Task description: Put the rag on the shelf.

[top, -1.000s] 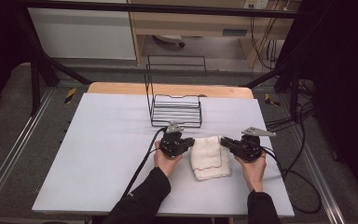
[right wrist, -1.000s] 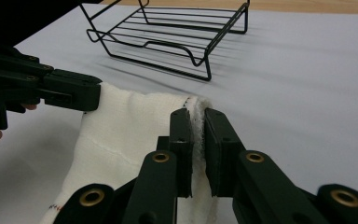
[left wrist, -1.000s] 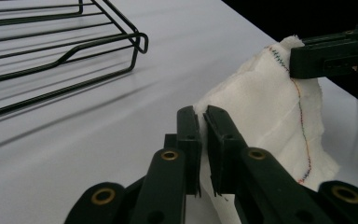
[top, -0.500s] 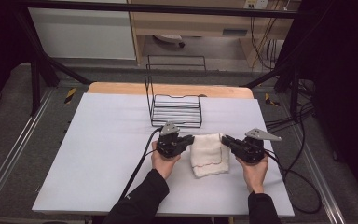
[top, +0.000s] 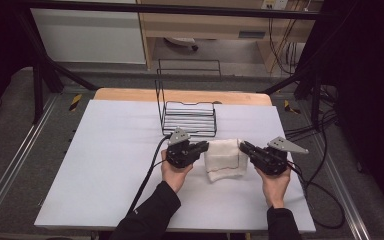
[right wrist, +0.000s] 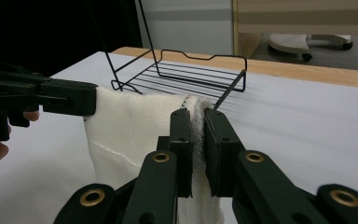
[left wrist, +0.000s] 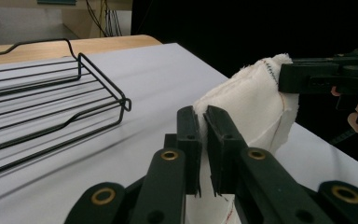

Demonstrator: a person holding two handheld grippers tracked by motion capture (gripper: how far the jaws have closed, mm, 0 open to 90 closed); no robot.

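White worktop (top: 105,165) spread wide under the high view, a strip of bare wood along its far edge. Toward that far edge, a black wire rack (top: 189,117) with a tall wire back, standing on the white surface just beyond the hands. Nearer the person, a white cloth (top: 224,157) with a thin red stitched line along one edge, lifted off the worktop between the two tools and hanging slack in the middle. At the cloth's left side, the left hand-held gripper (top: 202,147), clenched on the fabric — seen in the left gripper view with both black jaws pressed together and a fold of cloth pinched between them, the rest of the cloth rising beyond toward the other tool. At the cloth's right side, the right hand-held gripper (top: 243,146), likewise clamped on the cloth's upper edge; in the right gripper view, a thick rolled hem squeezed between the two jaws, cloth draping down below them. Left hand (top: 175,172) and right hand (top: 274,184) wrapped around the tool bodies, dark sleeves entering from the bottom of the high view. Black cables trailing from each tool — one looping back along the left forearm, one curling off the worktop's right edge.
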